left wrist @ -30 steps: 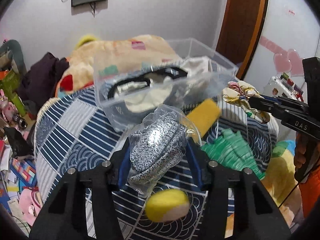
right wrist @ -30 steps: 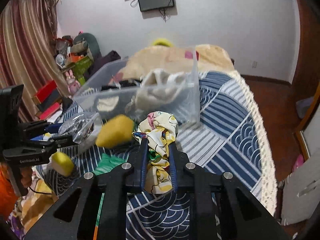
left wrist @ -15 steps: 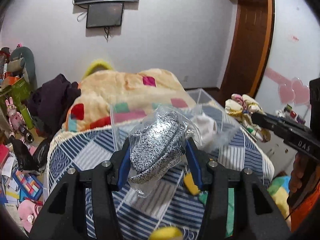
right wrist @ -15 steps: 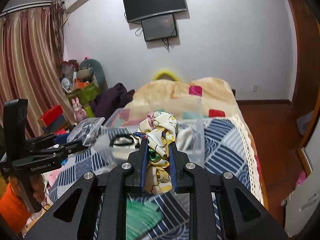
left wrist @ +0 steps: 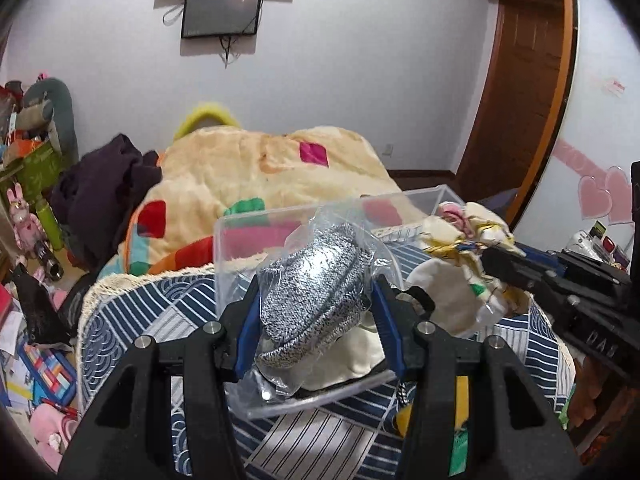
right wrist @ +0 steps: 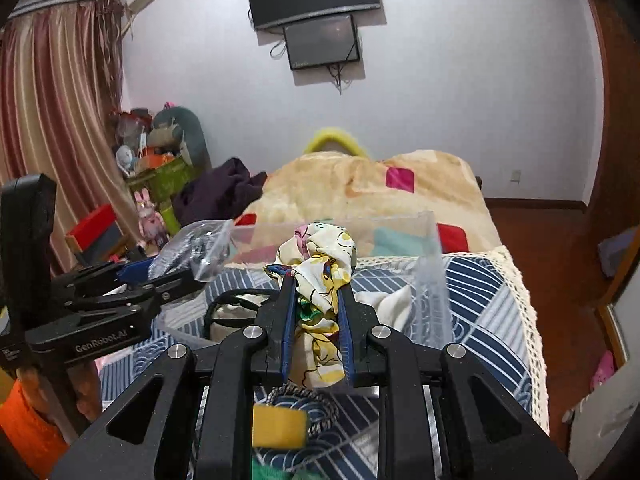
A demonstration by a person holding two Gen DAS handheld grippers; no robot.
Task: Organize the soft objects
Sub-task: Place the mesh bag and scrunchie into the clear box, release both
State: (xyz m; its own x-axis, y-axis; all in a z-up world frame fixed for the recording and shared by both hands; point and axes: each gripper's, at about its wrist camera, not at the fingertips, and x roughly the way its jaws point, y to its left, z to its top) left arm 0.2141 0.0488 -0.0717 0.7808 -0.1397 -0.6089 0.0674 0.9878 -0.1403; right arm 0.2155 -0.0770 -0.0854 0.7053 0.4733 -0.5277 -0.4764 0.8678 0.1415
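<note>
My left gripper (left wrist: pixel 314 300) is shut on a grey knit item in a clear plastic bag (left wrist: pixel 312 296), held over the near wall of the clear plastic bin (left wrist: pixel 236 240) on the bed. My right gripper (right wrist: pixel 316 292) is shut on a yellow patterned cloth (right wrist: pixel 320 256), held above the bin (right wrist: pixel 430 264). The cloth also shows in the left wrist view (left wrist: pixel 464 232), and the bagged item in the right wrist view (right wrist: pixel 192 252). White cloth and a black strap (right wrist: pixel 236 300) lie inside the bin.
A yellow sponge (right wrist: pixel 280 426) and a green cloth (right wrist: pixel 272 474) lie on the blue patterned bedspread (right wrist: pixel 480 312) below the grippers. A cream blanket (left wrist: pixel 256 168) and dark clothes (left wrist: pixel 100 196) lie behind the bin. Clutter fills the floor at left.
Both grippers have risen and moved forward with their loads, from beside the bin to above it. The sponges and green cloth have dropped toward the bottom of the views.
</note>
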